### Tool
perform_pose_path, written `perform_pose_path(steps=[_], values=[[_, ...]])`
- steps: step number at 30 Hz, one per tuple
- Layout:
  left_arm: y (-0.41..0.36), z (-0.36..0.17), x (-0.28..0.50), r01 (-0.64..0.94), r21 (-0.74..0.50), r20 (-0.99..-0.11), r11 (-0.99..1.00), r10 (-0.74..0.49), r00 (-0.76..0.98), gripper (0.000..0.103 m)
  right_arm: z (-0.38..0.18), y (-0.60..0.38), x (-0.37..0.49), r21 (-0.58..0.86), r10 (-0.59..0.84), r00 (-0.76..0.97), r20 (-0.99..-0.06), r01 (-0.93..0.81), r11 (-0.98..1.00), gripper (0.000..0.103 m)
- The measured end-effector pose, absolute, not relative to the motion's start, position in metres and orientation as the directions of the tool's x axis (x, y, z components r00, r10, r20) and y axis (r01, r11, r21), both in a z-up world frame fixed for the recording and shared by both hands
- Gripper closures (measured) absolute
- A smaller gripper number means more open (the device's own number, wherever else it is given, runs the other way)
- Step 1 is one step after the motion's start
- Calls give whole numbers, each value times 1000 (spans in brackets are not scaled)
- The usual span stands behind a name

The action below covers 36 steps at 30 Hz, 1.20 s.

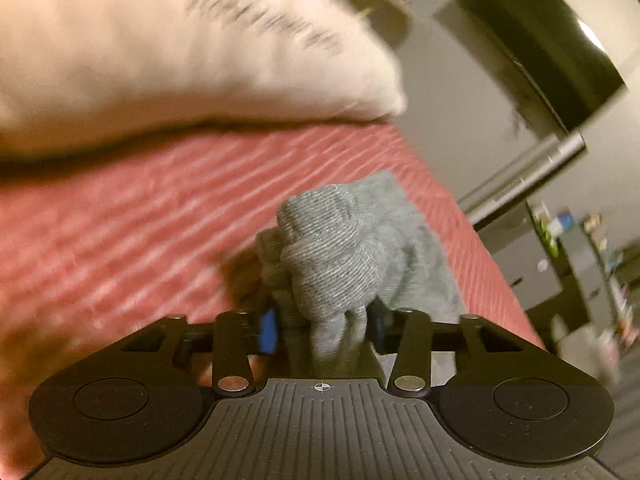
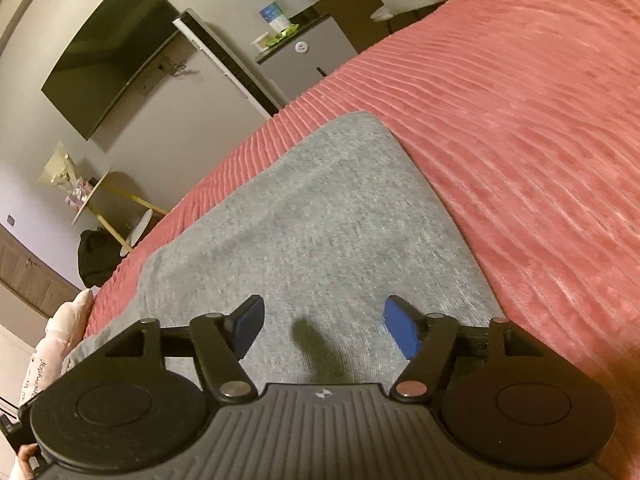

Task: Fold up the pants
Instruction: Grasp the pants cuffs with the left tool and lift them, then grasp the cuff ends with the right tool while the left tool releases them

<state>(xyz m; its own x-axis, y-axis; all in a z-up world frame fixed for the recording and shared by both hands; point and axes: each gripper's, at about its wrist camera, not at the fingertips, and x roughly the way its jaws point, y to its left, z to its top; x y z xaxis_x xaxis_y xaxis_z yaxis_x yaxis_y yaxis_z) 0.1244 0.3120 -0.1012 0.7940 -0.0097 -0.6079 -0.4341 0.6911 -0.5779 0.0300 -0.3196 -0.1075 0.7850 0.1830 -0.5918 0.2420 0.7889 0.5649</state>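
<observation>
The grey knit pants [image 2: 312, 216] lie on a pink ribbed bedspread [image 2: 520, 120]. In the right wrist view they spread flat under my right gripper [image 2: 324, 332], which stands open just above the cloth, its blue pads [image 2: 402, 332] wide apart with nothing pinched between them. In the left wrist view a thick bunch of the grey pants [image 1: 332, 256] sits between the fingers of my left gripper [image 1: 326, 326], which is shut on that bunched fabric. The rest of the cloth trails away toward the bed's right edge. This view is blurred.
A cream pillow [image 1: 180, 52] with dark lettering lies on the bedspread [image 1: 120, 220] beyond the left gripper. Off the bed's edge stand a wall television [image 2: 112, 52], grey cabinets [image 2: 316, 48] with small items, and a round side table [image 2: 100, 196].
</observation>
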Motion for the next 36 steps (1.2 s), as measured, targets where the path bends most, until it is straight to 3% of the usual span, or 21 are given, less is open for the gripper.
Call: perform_pose_path(steps=[4,7,10,13,16,19,21,24,27,30,33,36], values=[[271,-51,114,-333,-434,-530,837,62,846,65,-108,-321,28,581,185,793,-581,245,776,34],[214,-5,103,-190,-249,-423,950,70,903,66,-109,-323,28,598,185,800,-570,250,761,34],[148,29,85,-29,-70,-316,997,5,949,66,-108,-323,26,606,180,806,-564,256,753,34],[74,47,67,156,17,-253,988,-147,956,66,-108,-324,23,618,175,813,-555,262,741,34],[8,38,58,300,27,-287,954,-280,916,59,-109,-330,17,645,166,826,-539,278,712,34],[-52,2,62,373,59,-455,926,-308,836,38,-109,-338,6,683,162,841,-516,290,671,32],[-70,-20,56,365,78,-548,928,-265,793,39,-108,-344,-3,709,166,852,-496,287,644,28],[-51,-31,32,285,38,-530,958,-222,818,11,-104,-348,-16,747,185,873,-451,256,613,23],[-4,-37,28,77,-14,-532,997,-73,843,10,-97,-345,-23,786,243,887,-392,186,590,21],[51,-45,34,-187,-80,-590,979,105,801,10,-93,-327,-15,817,335,862,-381,144,559,19],[94,-52,36,-321,-290,-649,902,61,759,10,-102,-300,5,802,410,774,-482,202,562,18],[106,-59,31,-336,-374,-674,865,-4,739,10,-112,-284,22,798,448,725,-524,233,556,18]])
